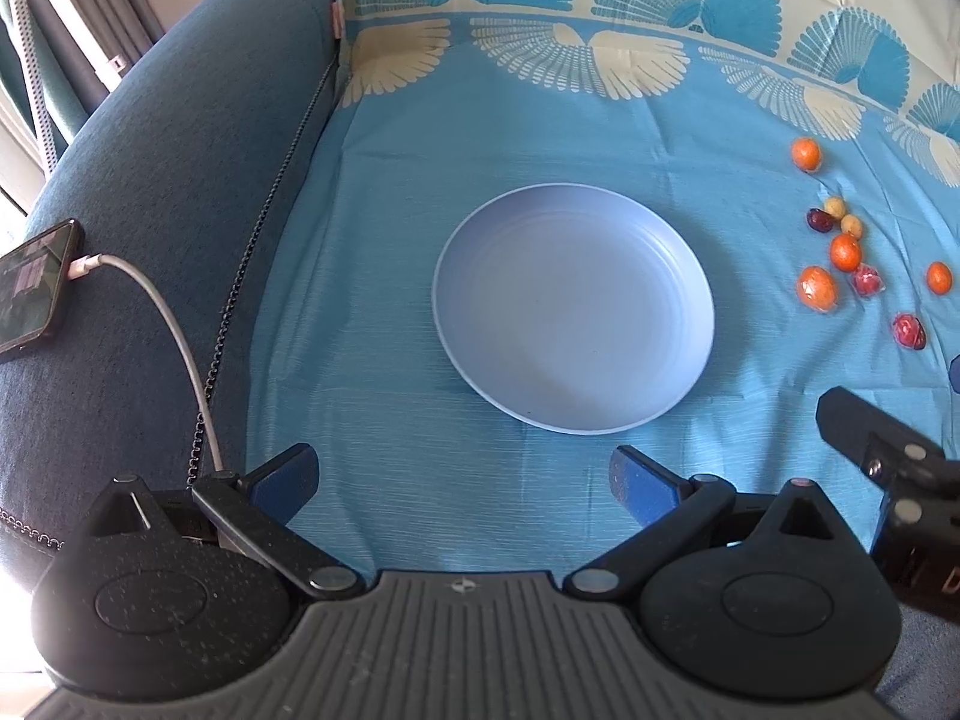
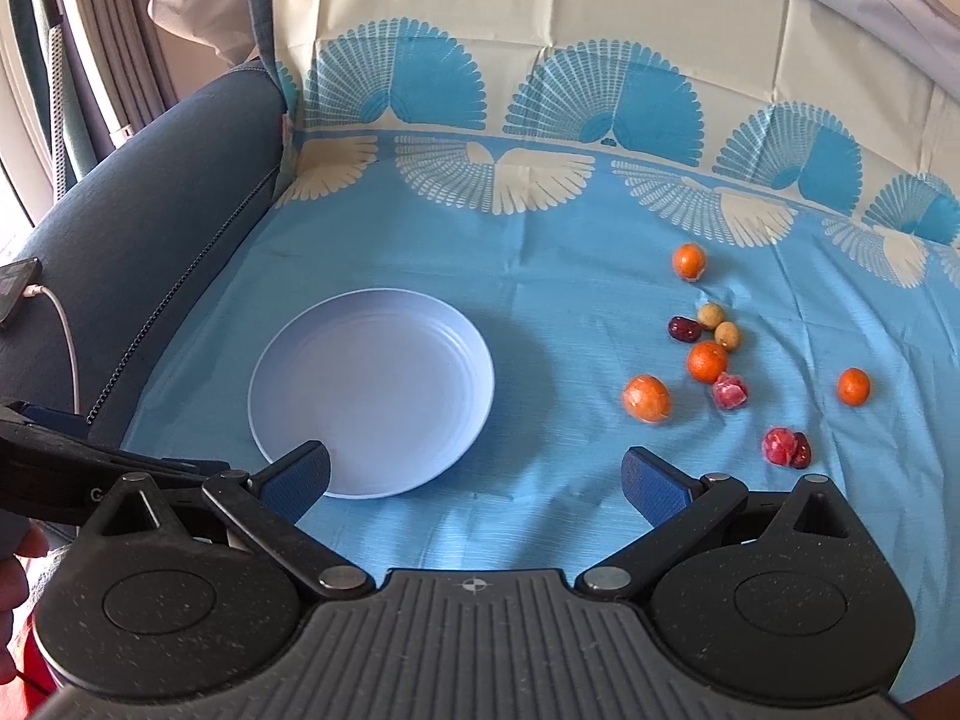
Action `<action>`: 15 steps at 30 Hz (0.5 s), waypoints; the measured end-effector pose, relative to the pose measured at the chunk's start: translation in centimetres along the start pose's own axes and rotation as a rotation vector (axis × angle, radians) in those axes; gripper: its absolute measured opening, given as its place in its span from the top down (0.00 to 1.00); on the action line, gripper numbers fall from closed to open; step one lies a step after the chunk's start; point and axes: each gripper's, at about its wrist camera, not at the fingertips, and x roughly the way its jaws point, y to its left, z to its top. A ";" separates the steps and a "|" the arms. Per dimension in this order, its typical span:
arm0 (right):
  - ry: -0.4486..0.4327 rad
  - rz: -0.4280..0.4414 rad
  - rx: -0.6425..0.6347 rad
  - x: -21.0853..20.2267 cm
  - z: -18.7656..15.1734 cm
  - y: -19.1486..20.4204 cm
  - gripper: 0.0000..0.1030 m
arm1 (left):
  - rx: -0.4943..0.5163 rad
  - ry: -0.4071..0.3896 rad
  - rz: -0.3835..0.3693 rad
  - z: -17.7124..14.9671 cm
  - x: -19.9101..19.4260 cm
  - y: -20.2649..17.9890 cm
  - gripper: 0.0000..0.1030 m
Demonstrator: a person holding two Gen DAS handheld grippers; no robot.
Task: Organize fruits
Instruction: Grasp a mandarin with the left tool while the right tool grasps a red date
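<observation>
Both our grippers, left gripper point(image 1: 462, 474) and right gripper point(image 2: 477, 477), hang with jaws released; the fruits point(image 2: 708, 362) lie right of the plate point(image 2: 372, 393), nearer our right.

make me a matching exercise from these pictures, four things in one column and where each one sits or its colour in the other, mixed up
Things:
1. plate
2. phone
3. small oranges
4. right gripper

Descriptions:
A. lies on the blue sofa arm with a white cable plugged in
B. open, holding nothing
C. pale blue, nothing on it
D. scattered on the cloth to the right of the plate

Pairs: 1-C, 2-A, 3-D, 4-B
</observation>
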 end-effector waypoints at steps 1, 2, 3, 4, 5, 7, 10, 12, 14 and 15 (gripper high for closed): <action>-0.002 -0.003 0.012 0.0 -0.1 -0.5 0.00 | 0.009 -0.001 -0.001 0.0 -0.1 -0.5 0.00; -0.003 -0.006 0.022 -0.1 -0.2 -0.9 0.00 | 0.017 -0.002 -0.002 0.1 -0.2 -0.9 0.00; -0.005 -0.011 0.033 -0.1 -0.3 -1.5 0.00 | 0.024 -0.003 -0.004 0.2 -0.4 -1.4 0.00; -0.007 -0.016 0.042 -0.2 -0.4 -2.0 0.00 | 0.032 -0.003 -0.006 0.2 -0.5 -1.9 0.00; -0.009 -0.019 0.049 -0.2 -0.5 -2.4 0.00 | 0.041 -0.002 -0.007 0.3 -0.6 -2.5 0.00; -0.015 -0.026 0.066 -0.4 -0.6 -3.5 0.00 | 0.055 -0.002 -0.009 0.4 -0.8 -3.7 0.00; -0.022 -0.038 0.091 -0.6 -1.0 -5.2 0.00 | 0.079 -0.004 -0.016 0.5 -1.1 -5.4 0.00; -0.026 -0.049 0.105 -0.8 -1.2 -6.3 0.00 | 0.098 -0.002 -0.023 0.6 -1.2 -6.8 0.00; -0.029 -0.059 0.119 -0.9 -1.4 -7.3 0.00 | 0.111 0.004 -0.044 0.8 -1.2 -8.0 0.00; -0.029 -0.065 0.125 -0.9 -1.6 -8.0 0.00 | 0.115 0.005 -0.055 0.8 -1.2 -8.5 0.00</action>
